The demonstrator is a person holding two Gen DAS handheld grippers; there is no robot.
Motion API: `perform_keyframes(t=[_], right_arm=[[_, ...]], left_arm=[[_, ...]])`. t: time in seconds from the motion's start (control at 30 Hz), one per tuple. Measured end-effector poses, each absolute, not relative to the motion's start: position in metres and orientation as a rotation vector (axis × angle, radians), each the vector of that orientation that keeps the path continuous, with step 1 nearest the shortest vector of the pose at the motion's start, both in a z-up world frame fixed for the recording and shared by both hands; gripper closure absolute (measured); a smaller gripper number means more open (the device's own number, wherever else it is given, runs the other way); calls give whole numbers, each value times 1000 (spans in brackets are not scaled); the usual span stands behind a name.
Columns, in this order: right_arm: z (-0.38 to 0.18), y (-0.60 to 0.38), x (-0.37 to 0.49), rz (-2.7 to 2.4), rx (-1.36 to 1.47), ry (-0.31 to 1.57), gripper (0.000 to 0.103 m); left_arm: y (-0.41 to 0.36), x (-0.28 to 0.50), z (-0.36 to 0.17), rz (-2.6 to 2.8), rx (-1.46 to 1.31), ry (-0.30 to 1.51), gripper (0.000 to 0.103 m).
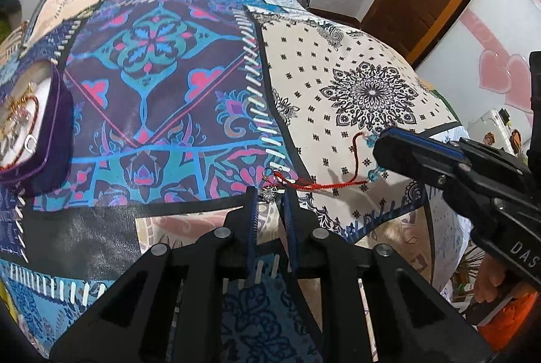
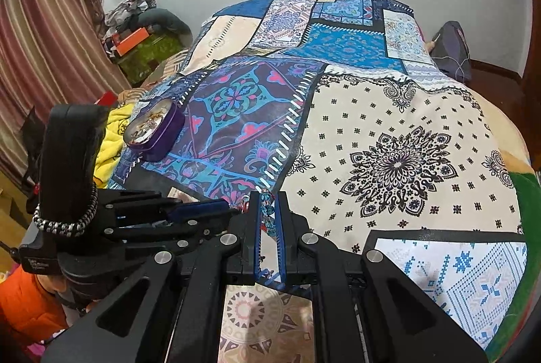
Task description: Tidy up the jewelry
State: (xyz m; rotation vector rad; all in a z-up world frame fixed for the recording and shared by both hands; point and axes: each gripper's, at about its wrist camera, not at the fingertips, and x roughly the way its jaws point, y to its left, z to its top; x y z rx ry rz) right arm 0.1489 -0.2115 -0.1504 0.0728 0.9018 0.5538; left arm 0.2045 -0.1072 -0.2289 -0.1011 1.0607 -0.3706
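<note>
Left claw around half-hidden charm, grip unclear

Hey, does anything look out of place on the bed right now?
Yes. A red cord bracelet with blue beads lies loose on the quilt, far from the purple jewelry box holding the other pieces. The left gripper is at its charm end and the right gripper is shut on its beads.

A red cord bracelet with turquoise beads and a small silver charm is lying stretched on the patchwork bedspread, well to the right of the purple jewelry box. That oval box is sitting open, holding tangled pieces.
</note>
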Motion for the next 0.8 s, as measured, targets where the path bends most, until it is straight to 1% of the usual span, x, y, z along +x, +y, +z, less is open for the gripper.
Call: perform_keyframes(t=[0.17,0.23,0.47,0.8], right_arm=[[-154,-215,148,551,77,914,96],[-156,-215,149,548,79,916,96],[-151,-222,155,521,82,896,96],[-132,-233,164,471,87,841,96]], left_arm=[[-115,206,-230,-351,-52,1051,88],[-114,209,-231,-342,-57,1049,94],[-116,200,-228,-341,-2,1030,94],[-61,169,-202,-248,-14,982,94]])
